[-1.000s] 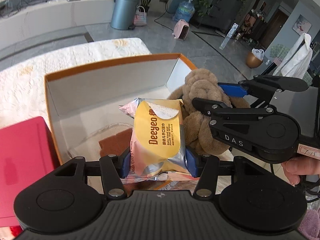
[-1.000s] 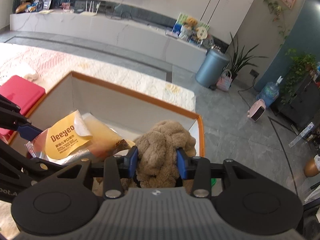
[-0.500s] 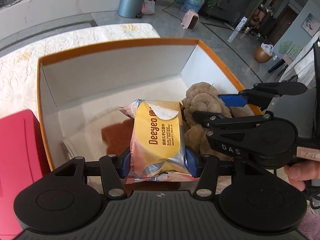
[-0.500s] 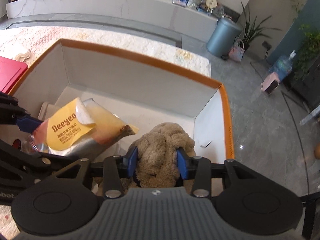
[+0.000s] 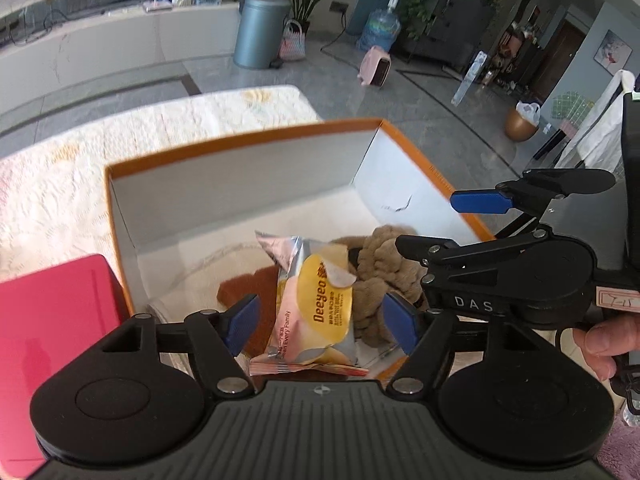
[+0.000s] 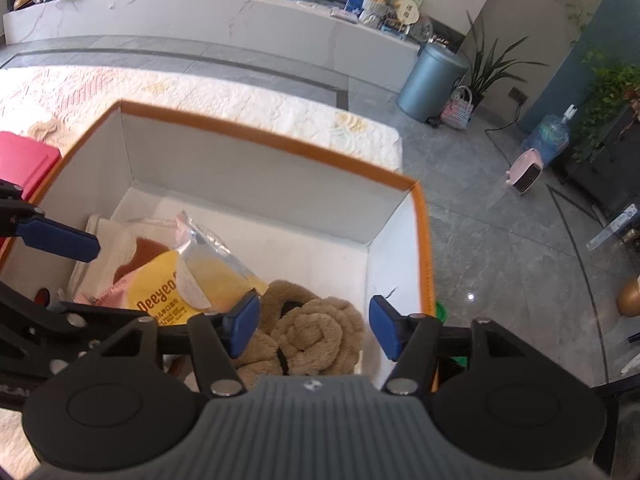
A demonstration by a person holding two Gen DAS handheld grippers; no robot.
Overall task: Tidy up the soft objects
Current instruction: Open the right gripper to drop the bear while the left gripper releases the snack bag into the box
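Your wipes packet (image 5: 316, 316) and brown plush (image 6: 316, 332) dropped from both grips into the orange-rimmed box (image 5: 240, 142), left gripper (image 5: 320, 322) and right gripper (image 6: 314, 326) jaws opening clear of them, far half bare, your right pad (image 6: 382, 326) near the wall.

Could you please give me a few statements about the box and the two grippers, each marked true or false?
1. The wipes pack lies inside the orange-rimmed box. True.
2. The left gripper clamps the pack. False: its jaws are opening, pads clear of it.
3. The brown plush sits right of the pack. True.
4. The right gripper squeezes the plush. False: its jaws are opening, pads apart from it.
5. The red box stands inside the orange-rimmed box. False: it stands outside.
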